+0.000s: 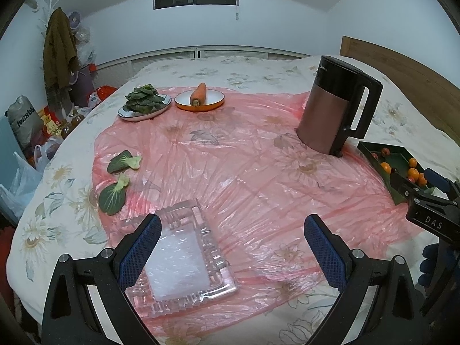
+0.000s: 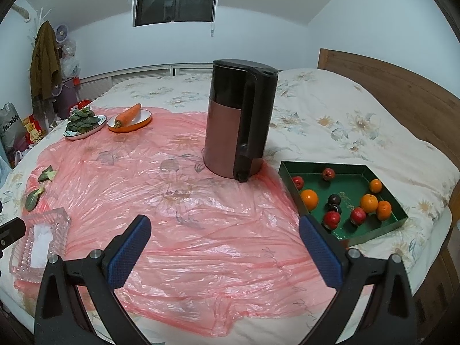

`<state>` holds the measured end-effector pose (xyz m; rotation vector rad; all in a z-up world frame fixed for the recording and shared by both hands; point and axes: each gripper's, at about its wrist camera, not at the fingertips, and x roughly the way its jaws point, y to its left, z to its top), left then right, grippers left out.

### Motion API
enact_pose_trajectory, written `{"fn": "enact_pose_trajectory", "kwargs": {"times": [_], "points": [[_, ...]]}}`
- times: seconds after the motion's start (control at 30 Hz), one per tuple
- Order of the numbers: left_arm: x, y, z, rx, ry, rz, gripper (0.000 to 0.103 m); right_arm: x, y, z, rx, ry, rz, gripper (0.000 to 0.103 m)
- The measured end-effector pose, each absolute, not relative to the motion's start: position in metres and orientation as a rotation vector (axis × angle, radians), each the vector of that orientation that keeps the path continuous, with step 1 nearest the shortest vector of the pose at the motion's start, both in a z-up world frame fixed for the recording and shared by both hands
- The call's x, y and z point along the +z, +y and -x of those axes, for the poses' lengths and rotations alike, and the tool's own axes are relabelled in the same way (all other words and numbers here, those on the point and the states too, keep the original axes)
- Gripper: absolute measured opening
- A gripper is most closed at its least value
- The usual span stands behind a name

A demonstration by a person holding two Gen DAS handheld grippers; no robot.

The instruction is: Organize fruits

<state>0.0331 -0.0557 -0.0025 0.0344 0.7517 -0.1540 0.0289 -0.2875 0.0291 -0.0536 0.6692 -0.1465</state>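
A dark green tray (image 2: 399, 207) at the right holds several oranges (image 2: 309, 198), red fruits (image 2: 331, 219) and dark plum-like fruits (image 2: 334, 200); it also shows in the left wrist view (image 1: 371, 149). An empty clear glass dish (image 1: 184, 256) lies just ahead of my left gripper (image 1: 233, 244), which is open and empty above its right side. The dish shows at the left in the right wrist view (image 2: 40, 244). My right gripper (image 2: 224, 244) is open and empty over the pink plastic sheet (image 2: 184, 201), its right finger near the tray's front corner.
A brown and black kettle (image 2: 238, 126) stands mid-bed beside the tray. At the far left, a plate of leafy greens (image 1: 145, 103) and an orange bowl with a carrot (image 1: 199, 96). Two loose green leaves (image 1: 120, 178) lie beyond the glass dish. Bed edges drop off left and front.
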Motion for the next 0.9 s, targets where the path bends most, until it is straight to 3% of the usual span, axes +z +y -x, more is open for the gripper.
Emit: {"fn": "enact_pose_trajectory", "kwargs": {"times": [0.9], "points": [[-0.0042, -0.0552, -0.0371, -0.136, 0.741, -0.043, 0.098, 0.0207, -0.2832, -0.0359, -0.142, 0.695, 0.070, 0.103]]}}
